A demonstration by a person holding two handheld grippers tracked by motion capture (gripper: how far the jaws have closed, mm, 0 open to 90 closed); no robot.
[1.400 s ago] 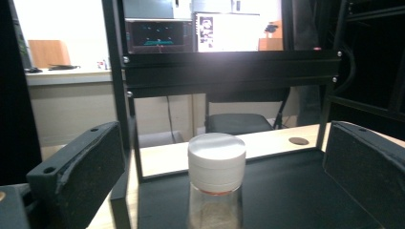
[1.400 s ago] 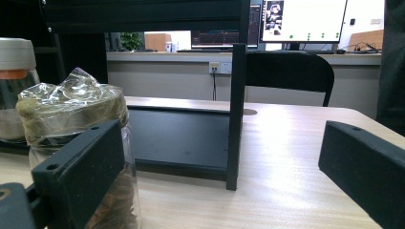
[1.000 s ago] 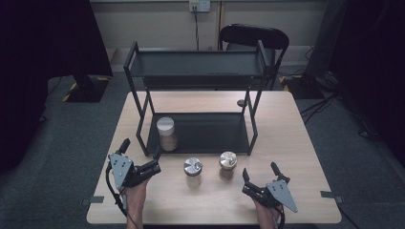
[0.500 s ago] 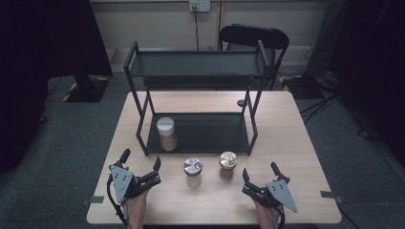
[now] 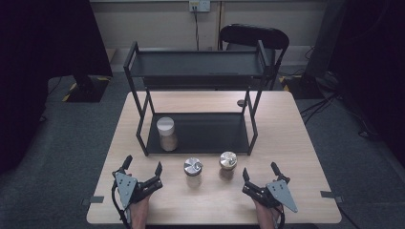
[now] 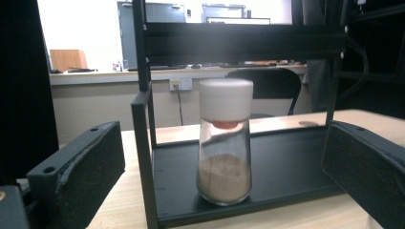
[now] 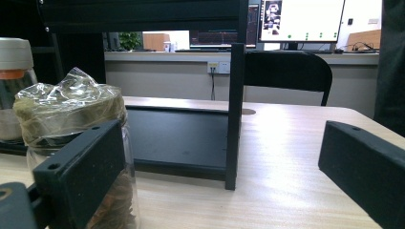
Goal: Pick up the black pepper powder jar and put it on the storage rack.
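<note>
A black two-tier rack stands mid-table. On its lower shelf, at the left, is a white-lidded jar of brown powder. Two jars stand on the table in front of the rack: one with a silvery top and one with a wrapped top. My left gripper is open near the front edge, and in the left gripper view the powder jar stands upright straight ahead between the jaws, some way off. My right gripper is open too, with the wrapped jar just behind its left jaw.
A black chair stands behind the table. A small dark disc lies on the wood behind the rack's right rear post. The rack's front right post rises ahead of the right gripper. Bare wood lies right of the rack.
My left gripper has drawn back a little toward the near edge and shifted slightly right, still open. The right gripper and the jars have stayed put.
</note>
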